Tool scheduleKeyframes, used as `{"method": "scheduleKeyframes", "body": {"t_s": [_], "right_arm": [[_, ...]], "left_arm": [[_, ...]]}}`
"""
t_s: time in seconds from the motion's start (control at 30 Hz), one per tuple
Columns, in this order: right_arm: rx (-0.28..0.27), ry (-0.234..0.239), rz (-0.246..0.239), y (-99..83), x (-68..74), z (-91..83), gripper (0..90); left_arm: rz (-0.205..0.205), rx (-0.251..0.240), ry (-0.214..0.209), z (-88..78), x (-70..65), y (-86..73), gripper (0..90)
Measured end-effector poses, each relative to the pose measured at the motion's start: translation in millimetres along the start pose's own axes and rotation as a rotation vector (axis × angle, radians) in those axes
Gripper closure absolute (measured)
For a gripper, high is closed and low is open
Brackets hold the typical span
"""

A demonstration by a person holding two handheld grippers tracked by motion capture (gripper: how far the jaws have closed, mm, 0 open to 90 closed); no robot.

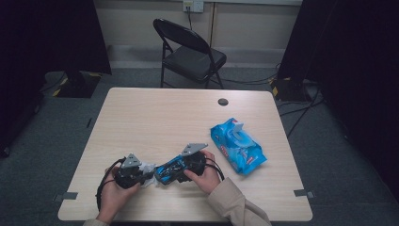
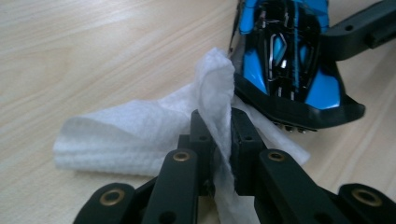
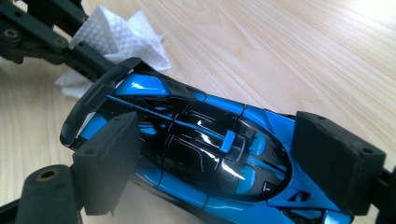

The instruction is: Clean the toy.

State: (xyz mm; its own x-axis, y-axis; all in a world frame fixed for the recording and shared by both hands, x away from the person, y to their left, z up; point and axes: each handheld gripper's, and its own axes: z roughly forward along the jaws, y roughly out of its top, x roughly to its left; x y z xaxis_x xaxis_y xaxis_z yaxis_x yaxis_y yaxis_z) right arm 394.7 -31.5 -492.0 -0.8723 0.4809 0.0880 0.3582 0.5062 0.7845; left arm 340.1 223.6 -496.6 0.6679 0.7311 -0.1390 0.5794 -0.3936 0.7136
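Toy car [image 3: 196, 154] clamped in right hand-held gripper [image 3: 224, 163]; left hand-held gripper [image 2: 223, 140] pinching wipe [image 2: 140, 126].

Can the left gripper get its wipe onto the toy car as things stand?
Probably yes: the left gripper, shut on the wipe, sits right beside the toy car, which the right gripper clamps, with nothing between them.
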Motion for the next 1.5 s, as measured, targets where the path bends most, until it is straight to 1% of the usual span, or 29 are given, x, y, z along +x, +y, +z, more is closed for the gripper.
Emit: {"method": "scheduleKeyframes", "body": {"t_s": [0.13, 0.27, 0.4, 0.47, 0.53, 0.6, 0.67, 0.8, 0.87, 0.97, 1.0, 1.07, 1.13, 1.2, 1.23, 1.37, 1.43, 1.5], "right_arm": [[-0.005, 0.001, 0.001, -0.6, -0.1, 0.0, 15.1], [-0.003, -0.004, 0.001, -0.3, 0.5, 0.1, 15.0], [-0.002, -0.008, 0.000, -0.3, 1.1, 0.1, 14.9], [0.000, -0.010, -0.003, -0.1, 1.4, 0.1, 14.9], [-0.001, -0.010, -0.003, -0.2, 1.4, 0.1, 14.9], [0.000, -0.010, -0.003, -0.1, 1.5, 0.1, 14.9], [0.001, -0.010, -0.003, 0.0, 1.5, 0.1, 14.9], [0.002, -0.010, -0.002, 0.2, 1.5, 0.1, 14.9], [0.002, -0.010, -0.003, 0.1, 1.4, 0.1, 14.9], [-0.002, -0.010, -0.004, -0.4, 1.4, 0.1, 14.9], [-0.003, -0.010, -0.004, -0.5, 1.4, 0.1, 14.9], [-0.003, -0.010, -0.004, -0.5, 1.5, 0.1, 14.9], [-0.004, -0.011, -0.004, -0.5, 1.6, 0.2, 14.9], [-0.003, -0.011, -0.004, -0.4, 1.5, 0.1, 14.8], [-0.003, -0.011, -0.004, -0.4, 1.5, 0.2, 14.9], [-0.004, -0.010, -0.004, -0.5, 1.5, 0.1, 14.9], [-0.003, -0.011, -0.003, -0.4, 1.5, 0.2, 14.9], [-0.005, -0.010, -0.003, -0.5, 1.6, 0.3, 14.9]], "left_arm": [[-0.005, 0.009, -0.021, -1.9, -5.1, -2.1, 82.7], [0.013, 0.024, -0.036, -4.3, -11.2, -3.8, 82.9], [0.020, 0.032, -0.048, -6.0, -17.4, -5.6, 83.0], [0.033, 0.045, -0.051, -6.7, -21.5, -5.7, 83.1], [0.045, 0.049, -0.050, -6.9, -24.7, -5.8, 83.2], [0.046, 0.052, -0.057, -6.9, -27.6, -6.2, 83.2], [0.055, 0.054, -0.059, -7.0, -30.8, -6.6, 83.2], [0.065, 0.058, -0.077, -6.0, -38.7, -7.0, 83.3], [0.076, 0.058, -0.083, -4.9, -42.2, -6.6, 83.3], [0.100, 0.062, -0.075, -3.7, -46.7, -5.4, 83.4], [0.100, 0.062, -0.073, -3.7, -47.6, -5.5, 83.4], [0.099, 0.062, -0.094, -2.7, -50.2, -5.7, 83.5], [0.123, 0.064, -0.088, -1.7, -54.1, -4.8, 83.6], [0.132, 0.070, -0.096, -0.1, -57.9, -3.2, 83.6], [0.143, 0.069, -0.092, 1.0, -60.1, -2.6, 83.5], [0.149, 0.074, -0.107, 2.6, -63.7, -0.9, 83.6], [0.138, 0.069, -0.128, 2.6, -65.5, 0.4, 83.6], [0.150, 0.068, -0.130, 0.9, -67.7, 2.9, 83.5]]}}
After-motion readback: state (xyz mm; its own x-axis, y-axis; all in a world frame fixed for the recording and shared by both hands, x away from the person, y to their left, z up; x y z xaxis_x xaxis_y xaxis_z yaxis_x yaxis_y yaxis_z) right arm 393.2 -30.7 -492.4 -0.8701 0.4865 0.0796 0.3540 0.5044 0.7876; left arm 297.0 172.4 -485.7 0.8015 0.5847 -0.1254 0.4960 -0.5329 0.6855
